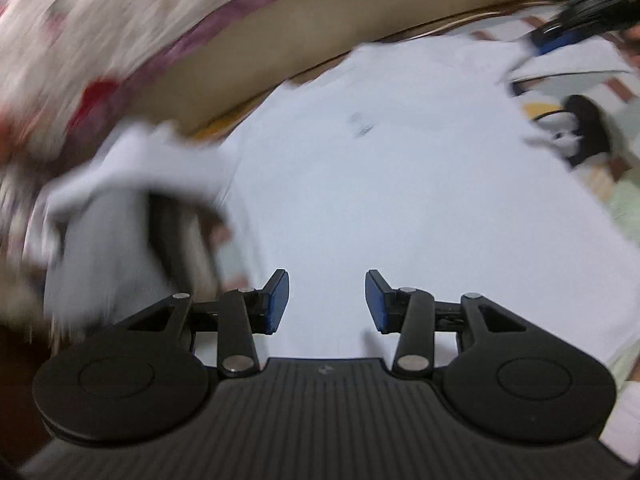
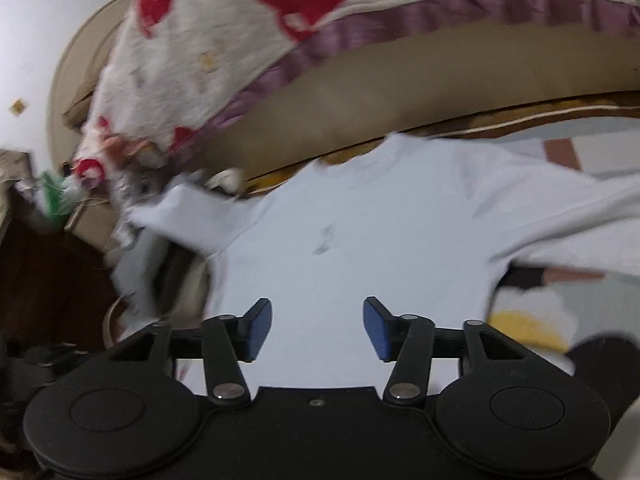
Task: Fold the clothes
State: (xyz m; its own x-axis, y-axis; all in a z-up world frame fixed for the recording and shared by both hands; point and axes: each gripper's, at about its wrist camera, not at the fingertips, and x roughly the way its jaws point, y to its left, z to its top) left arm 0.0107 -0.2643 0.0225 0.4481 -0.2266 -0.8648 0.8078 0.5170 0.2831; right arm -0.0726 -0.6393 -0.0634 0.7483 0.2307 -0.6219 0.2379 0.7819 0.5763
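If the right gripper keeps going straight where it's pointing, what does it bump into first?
Most likely the white T-shirt. The right gripper is open and empty, and the shirt's body fills the gap between its fingers and beyond. Blur makes depth uncertain, but nothing else shows in that line.

white shirt [image 2: 380, 232], red-patterned cream blanket [image 2: 224, 52], purple-edged

Bed [image 2: 560, 148] carrying everything, patterned sheet [image 2: 532, 320] showing pale blocks, brownish squares, yellow patch. White T-shirt [image 2: 380, 240] lying spread flat directly on sheet, neckline towards tan headboard [image 2: 360, 120]; one sleeve hanging off bed's side. Cream blanket [image 2: 224, 60] with red shapes, purple border, draping over headboard.
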